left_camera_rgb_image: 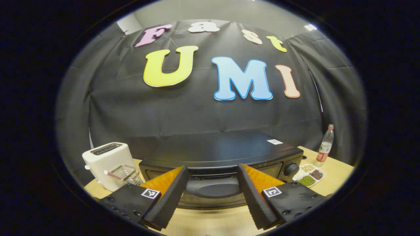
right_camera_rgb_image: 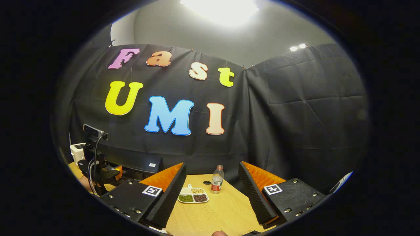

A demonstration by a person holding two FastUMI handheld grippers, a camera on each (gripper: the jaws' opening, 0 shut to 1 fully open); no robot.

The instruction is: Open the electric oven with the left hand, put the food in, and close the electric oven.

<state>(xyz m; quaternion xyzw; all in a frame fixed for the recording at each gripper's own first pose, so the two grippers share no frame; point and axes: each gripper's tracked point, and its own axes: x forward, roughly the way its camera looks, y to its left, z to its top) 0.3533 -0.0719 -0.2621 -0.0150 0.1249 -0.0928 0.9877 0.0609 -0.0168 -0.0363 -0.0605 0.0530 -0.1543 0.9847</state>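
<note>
The electric oven [left_camera_rgb_image: 223, 154], a low black box with its door shut, is seen on the wooden table [left_camera_rgb_image: 210, 223] straight ahead in the left gripper view, its wide dark door handle [left_camera_rgb_image: 213, 187] lying between the two fingers of the left gripper [left_camera_rgb_image: 213, 193]. The left gripper's jaws are spread wide, with nothing pressed between them; whether the fingers touch the handle cannot be told. A round knob [left_camera_rgb_image: 290, 169] is set at the right end of the oven's front. To the left of the oven a white toaster [left_camera_rgb_image: 106, 160] stands, with a small wire rack [left_camera_rgb_image: 126, 173] just in front of it. To the right of the oven a white divided dish [left_camera_rgb_image: 309, 175] of green, brown and pale grains is placed near the front corner, and farther right a clear bottle [left_camera_rgb_image: 325, 146] with a red label stands upright. In the right gripper view the right gripper [right_camera_rgb_image: 212, 193] is held apart over the table, jaws wide and empty, with the same dish [right_camera_rgb_image: 193, 195] and bottle [right_camera_rgb_image: 217, 179] seen between its fingers, well beyond the tips. At the far left of that view the left gripper [right_camera_rgb_image: 106, 173], with a camera [right_camera_rgb_image: 94, 131] mounted above it, is seen by the oven [right_camera_rgb_image: 144, 165].
</note>
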